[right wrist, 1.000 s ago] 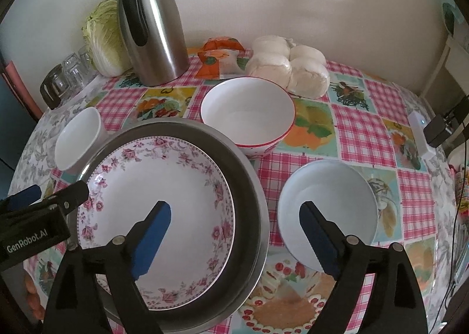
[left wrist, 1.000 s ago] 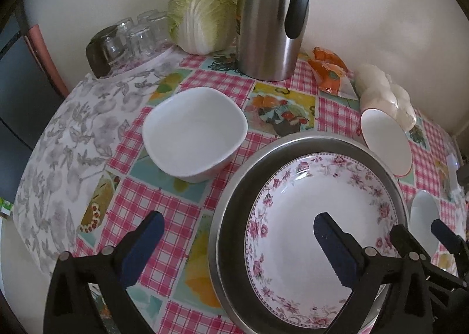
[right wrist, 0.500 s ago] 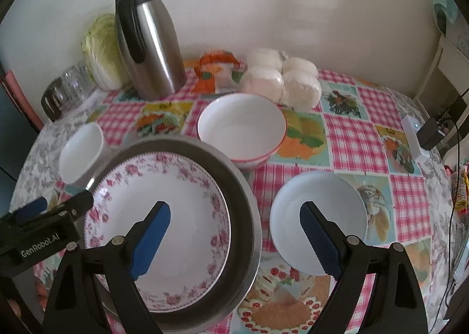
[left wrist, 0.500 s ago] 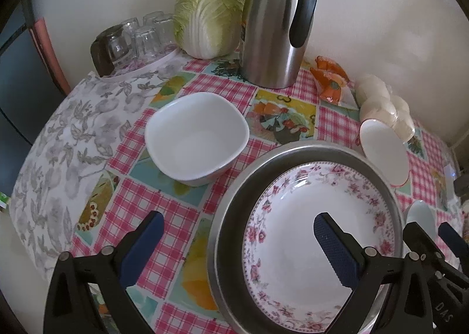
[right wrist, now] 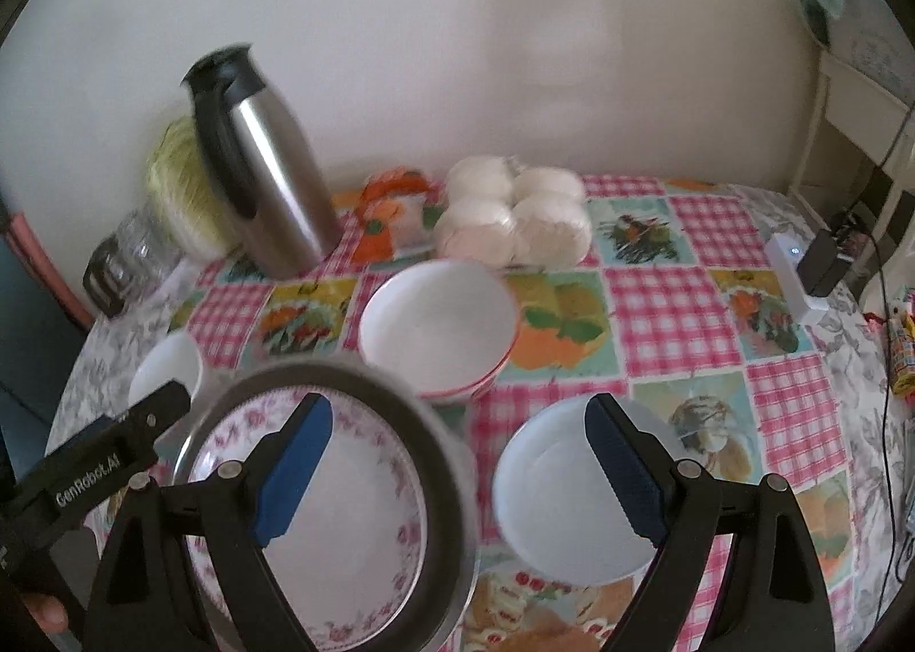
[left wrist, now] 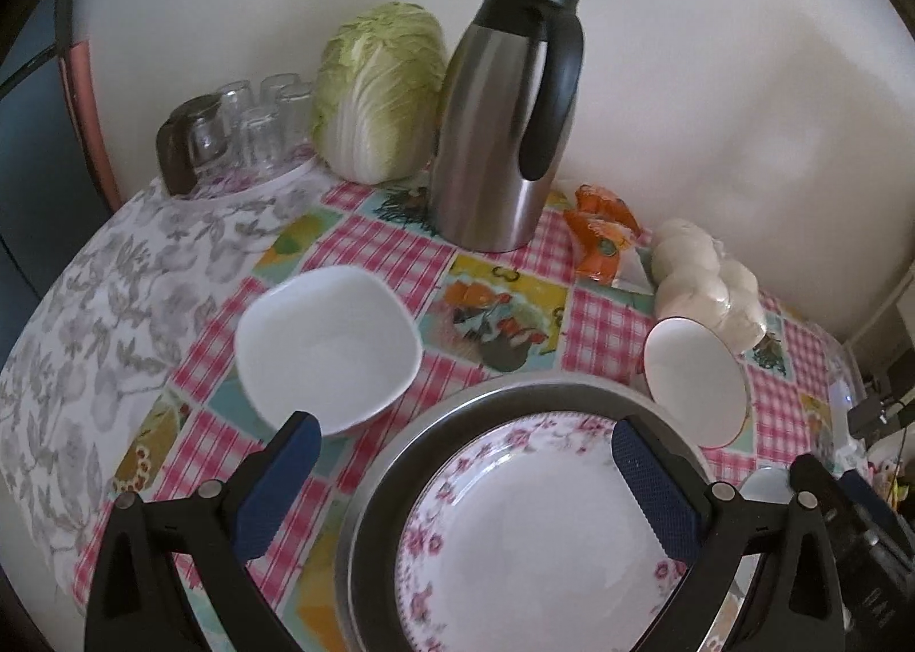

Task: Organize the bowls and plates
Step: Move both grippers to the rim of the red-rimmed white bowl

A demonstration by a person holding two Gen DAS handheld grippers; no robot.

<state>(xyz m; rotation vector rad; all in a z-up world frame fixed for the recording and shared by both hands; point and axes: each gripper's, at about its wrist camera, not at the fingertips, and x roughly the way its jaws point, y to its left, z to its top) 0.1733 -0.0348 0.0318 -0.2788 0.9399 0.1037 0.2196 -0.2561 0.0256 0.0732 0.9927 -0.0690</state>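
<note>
A pink-flowered plate (left wrist: 543,537) (right wrist: 343,526) lies inside a wide steel basin (left wrist: 389,457) (right wrist: 440,480) on the checked tablecloth. A square white bowl (left wrist: 326,343) (right wrist: 166,366) sits left of it. A red-rimmed white bowl (left wrist: 695,383) (right wrist: 437,326) sits behind it. A plain white bowl (right wrist: 566,492) sits right of it. My left gripper (left wrist: 463,463) is open and empty above the basin's left rim. My right gripper (right wrist: 457,452) is open and empty, above the gap between the basin and the plain bowl.
At the back stand a steel thermos jug (left wrist: 503,126) (right wrist: 263,166), a cabbage (left wrist: 377,91), upturned glasses (left wrist: 240,126), an orange packet (left wrist: 600,234) and bagged white buns (right wrist: 514,217). A white power strip and charger (right wrist: 800,274) lie at the right edge.
Both grippers have pulled back and risen, so the dishes look smaller and lower in both views. The jaws stayed open and nothing on the table moved.
</note>
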